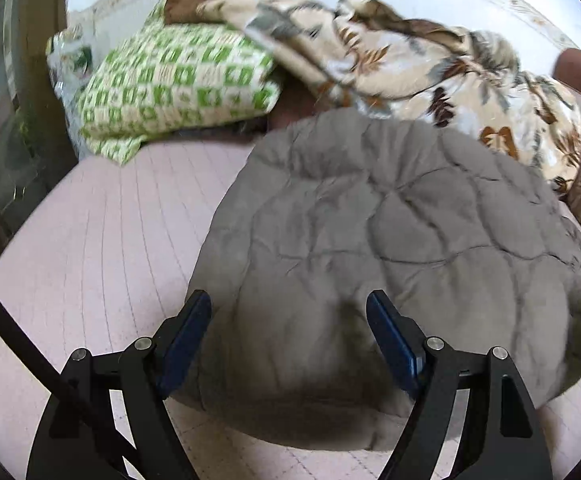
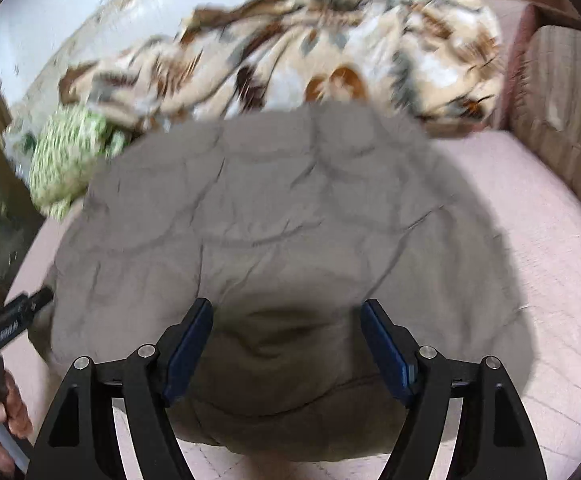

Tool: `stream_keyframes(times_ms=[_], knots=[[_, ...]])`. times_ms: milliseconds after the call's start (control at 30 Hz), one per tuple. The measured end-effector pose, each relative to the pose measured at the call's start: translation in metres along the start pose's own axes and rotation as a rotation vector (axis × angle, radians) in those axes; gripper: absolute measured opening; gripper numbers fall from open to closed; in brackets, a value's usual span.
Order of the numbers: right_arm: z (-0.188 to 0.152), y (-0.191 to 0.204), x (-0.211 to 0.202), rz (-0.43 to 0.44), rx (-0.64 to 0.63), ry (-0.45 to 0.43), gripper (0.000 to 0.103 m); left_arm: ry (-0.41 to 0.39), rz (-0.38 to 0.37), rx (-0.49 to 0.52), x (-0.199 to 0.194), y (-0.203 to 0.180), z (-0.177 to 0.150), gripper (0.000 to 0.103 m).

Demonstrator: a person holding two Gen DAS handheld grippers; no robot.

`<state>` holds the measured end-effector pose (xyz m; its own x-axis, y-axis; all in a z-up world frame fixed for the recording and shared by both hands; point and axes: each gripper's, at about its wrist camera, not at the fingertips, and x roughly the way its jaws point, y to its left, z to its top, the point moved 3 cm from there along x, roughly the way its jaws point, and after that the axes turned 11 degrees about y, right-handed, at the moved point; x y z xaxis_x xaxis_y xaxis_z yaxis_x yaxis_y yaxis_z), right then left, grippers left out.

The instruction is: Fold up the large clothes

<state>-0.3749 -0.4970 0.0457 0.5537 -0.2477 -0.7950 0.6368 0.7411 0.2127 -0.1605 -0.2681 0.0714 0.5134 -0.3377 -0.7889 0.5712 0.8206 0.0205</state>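
Note:
A grey quilted padded garment [image 1: 390, 240] lies in a folded, rounded heap on the pale pink bed cover [image 1: 102, 240]; it also shows in the right wrist view [image 2: 282, 232]. My left gripper [image 1: 288, 304] is open and empty, its blue-padded fingers spread above the garment's near left part. My right gripper [image 2: 286, 308] is open and empty, fingers spread above the garment's near edge. The left gripper's tip shows at the left edge of the right wrist view [image 2: 22, 308], beside the garment.
A floral beige and brown blanket [image 1: 430, 60] is bunched at the back of the bed [image 2: 310, 60]. A green and white patterned pillow [image 1: 174, 80] lies at the back left. A brown striped cushion [image 2: 562, 112] stands at the right. The pink cover [image 2: 550, 260] extends right.

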Motion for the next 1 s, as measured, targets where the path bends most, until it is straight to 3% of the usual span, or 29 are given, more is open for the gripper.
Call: stream_keyframes(times_ms=[67, 167, 233, 333, 1000], knots=[[0.004, -0.015, -0.015, -0.027, 0.052, -0.041, 0.080, -0.018, 0.004, 0.040, -0.003, -0.008, -0.003, 0.080], [0.005, -0.034, -0.018, -0.045, 0.125, -0.036, 0.080, 0.016, 0.033, 0.087, 0.009, -0.016, -0.007, 0.080], [0.003, -0.051, -0.011, -0.081, 0.179, -0.008, 0.080, 0.059, 0.034, 0.098, 0.021, -0.019, -0.010, 0.080], [-0.002, -0.065, 0.011, -0.037, 0.238, 0.078, 0.080, 0.074, 0.032, 0.089, 0.026, -0.019, -0.013, 0.080], [-0.001, -0.071, -0.013, 0.007, 0.275, 0.062, 0.080, 0.073, 0.045, 0.108, 0.012, -0.019, -0.013, 0.080]])
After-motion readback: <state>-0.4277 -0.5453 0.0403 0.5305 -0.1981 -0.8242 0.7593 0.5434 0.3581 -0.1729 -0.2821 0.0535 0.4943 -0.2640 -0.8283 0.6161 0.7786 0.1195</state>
